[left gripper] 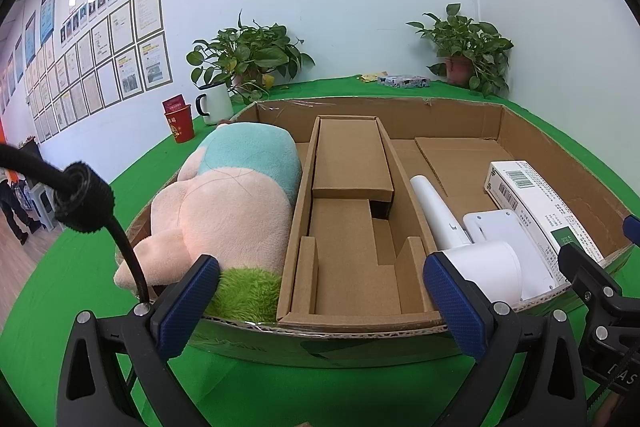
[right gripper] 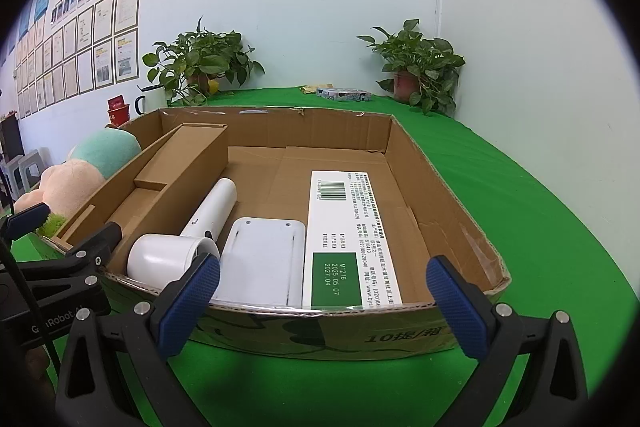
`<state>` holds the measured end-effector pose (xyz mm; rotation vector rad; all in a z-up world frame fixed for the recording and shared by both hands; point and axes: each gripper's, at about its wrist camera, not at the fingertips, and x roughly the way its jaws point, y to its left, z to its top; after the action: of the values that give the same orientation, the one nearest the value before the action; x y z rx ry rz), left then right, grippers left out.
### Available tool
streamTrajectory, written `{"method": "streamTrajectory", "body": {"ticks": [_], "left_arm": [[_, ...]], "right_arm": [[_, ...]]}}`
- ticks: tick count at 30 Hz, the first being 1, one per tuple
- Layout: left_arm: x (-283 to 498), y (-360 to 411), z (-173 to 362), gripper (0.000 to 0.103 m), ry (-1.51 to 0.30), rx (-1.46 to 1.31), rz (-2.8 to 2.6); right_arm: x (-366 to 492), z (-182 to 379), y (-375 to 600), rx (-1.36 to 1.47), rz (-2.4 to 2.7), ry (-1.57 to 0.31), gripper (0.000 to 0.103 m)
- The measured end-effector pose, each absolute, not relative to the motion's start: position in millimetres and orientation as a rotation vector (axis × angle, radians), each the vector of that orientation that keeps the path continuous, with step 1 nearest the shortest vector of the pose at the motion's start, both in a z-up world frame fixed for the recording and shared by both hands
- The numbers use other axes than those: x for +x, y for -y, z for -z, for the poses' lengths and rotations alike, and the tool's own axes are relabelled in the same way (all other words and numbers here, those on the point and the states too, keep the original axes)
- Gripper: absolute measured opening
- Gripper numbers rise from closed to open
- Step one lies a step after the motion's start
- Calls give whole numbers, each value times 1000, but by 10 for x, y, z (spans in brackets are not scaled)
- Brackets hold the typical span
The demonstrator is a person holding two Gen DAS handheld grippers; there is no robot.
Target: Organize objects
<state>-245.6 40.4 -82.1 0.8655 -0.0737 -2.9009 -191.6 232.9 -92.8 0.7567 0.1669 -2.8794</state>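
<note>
Right now the big cardboard tray sits on the green table and holds everything I can see to sort: a plush toy fills its left bay, an empty cardboard insert takes the middle, and a white hair dryer, a flat white device and a white carton lie side by side on the right. I judge the packing nearly done, or between picks. My left gripper and right gripper hover at the near rim, fingers spread wide, holding nothing. Next I'd pick a target; the mug and red cup stand far left, outside the tray
</note>
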Motion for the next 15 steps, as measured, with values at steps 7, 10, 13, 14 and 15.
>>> {"method": "streamTrajectory", "body": {"ticks": [7, 10, 13, 14, 15], "left_arm": [[-2450, -408, 821, 103, 73, 865, 2900], [-2449, -409, 821, 103, 74, 865, 2900], [-2450, -408, 821, 103, 73, 865, 2900], [-2449, -409, 821, 103, 74, 865, 2900], [-2450, -409, 821, 103, 74, 865, 2900]], "right_arm": [[-1913, 928, -2324, 757, 2881, -169, 102], [-1912, 929, -2322, 758, 2882, -169, 102], [-1913, 930, -2322, 758, 2882, -168, 102], [-1913, 929, -2324, 757, 2881, -168, 102], [-1914, 930, -2323, 757, 2881, -167, 102]]}}
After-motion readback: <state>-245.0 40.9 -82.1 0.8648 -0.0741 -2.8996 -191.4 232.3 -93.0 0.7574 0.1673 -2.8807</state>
